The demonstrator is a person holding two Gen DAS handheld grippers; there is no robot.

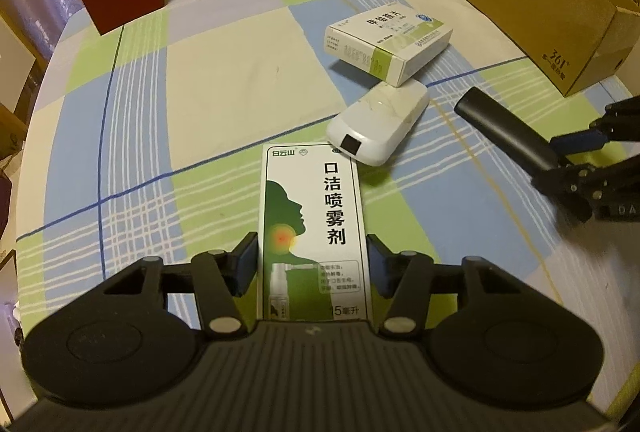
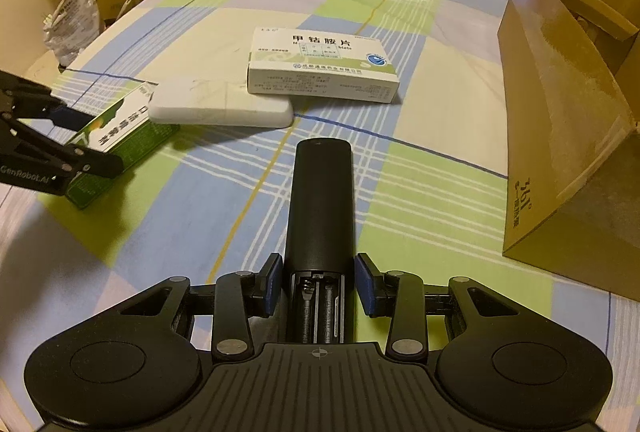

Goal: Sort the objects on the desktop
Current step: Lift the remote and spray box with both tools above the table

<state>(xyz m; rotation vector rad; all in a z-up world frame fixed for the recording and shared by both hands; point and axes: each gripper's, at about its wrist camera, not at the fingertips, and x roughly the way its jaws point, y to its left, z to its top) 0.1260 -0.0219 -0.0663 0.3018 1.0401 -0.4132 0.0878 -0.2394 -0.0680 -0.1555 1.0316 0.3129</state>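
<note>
The left gripper (image 1: 311, 264) clamps a green-and-white spray box (image 1: 314, 228) between its pads, while the right gripper (image 2: 318, 282) grips a black remote (image 2: 320, 204), and just ahead lie a white case (image 1: 380, 126), then a medicine box (image 1: 390, 42), with a cardboard box (image 2: 560, 120) to the right.

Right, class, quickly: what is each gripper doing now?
Left gripper: closed on the green-and-white spray box.
Right gripper: closed on the black remote control.
</note>
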